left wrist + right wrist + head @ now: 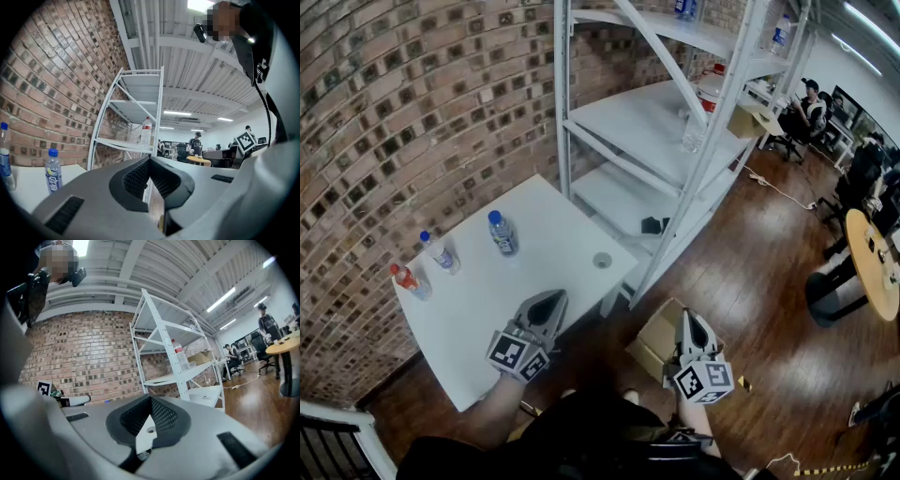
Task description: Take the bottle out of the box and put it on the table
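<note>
- The left gripper (549, 302) is held over the near edge of the white table (553, 234). Its jaws are pressed together with nothing between them.
- The right gripper (690, 321) hangs above the cardboard box (654, 339), which sits on the wooden floor (769, 281) just beside the table. Its jaws are likewise closed on nothing. The gripper hides most of the box's inside.
- 3 bottles stand upright on the table, towards the brick wall (412, 112), each apart from the others. The red-capped bottle (409, 280) is at the left, the small blue-capped bottle (441, 252) next to it, and the larger blue-capped bottle (502, 233) further right.
- Beyond the table stands a white shelf rack (675, 122), with a clear bottle (146, 131) on 1 shelf.
- Farthest off, a person (811, 105) sits at a desk.
</note>
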A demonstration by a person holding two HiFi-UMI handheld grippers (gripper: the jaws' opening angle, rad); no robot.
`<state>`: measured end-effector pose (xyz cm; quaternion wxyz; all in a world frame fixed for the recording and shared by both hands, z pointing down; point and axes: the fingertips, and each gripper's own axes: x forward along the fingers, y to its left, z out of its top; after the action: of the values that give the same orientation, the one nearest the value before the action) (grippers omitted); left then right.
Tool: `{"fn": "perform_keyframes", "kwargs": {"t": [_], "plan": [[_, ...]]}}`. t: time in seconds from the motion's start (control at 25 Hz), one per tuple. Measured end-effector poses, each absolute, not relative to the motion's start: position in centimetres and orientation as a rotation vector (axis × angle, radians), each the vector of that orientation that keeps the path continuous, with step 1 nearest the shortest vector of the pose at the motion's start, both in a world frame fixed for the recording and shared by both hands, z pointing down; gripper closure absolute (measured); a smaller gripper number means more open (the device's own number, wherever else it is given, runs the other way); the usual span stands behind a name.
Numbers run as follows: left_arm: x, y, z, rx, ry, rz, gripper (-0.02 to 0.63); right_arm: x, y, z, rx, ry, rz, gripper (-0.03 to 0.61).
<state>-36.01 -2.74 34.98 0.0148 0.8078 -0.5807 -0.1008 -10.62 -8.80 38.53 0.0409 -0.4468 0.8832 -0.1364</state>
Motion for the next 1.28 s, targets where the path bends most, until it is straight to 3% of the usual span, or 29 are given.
{"fn": "perform_keyframes", "kwargs": {"t": [0.6,1.28], "plan": [[-27.6,-7.2,35.3,2.708,-1.469,-0.328,0.609,-1.1,-6.1,39.6,-1.719,2.504,-0.402,0.575],[-19.6,-14.4,33.5,2.688,-1.668,-0.287,0.609,6.9,-19.0,38.6,-1.536,2.572,-0.376,0.575]]}}
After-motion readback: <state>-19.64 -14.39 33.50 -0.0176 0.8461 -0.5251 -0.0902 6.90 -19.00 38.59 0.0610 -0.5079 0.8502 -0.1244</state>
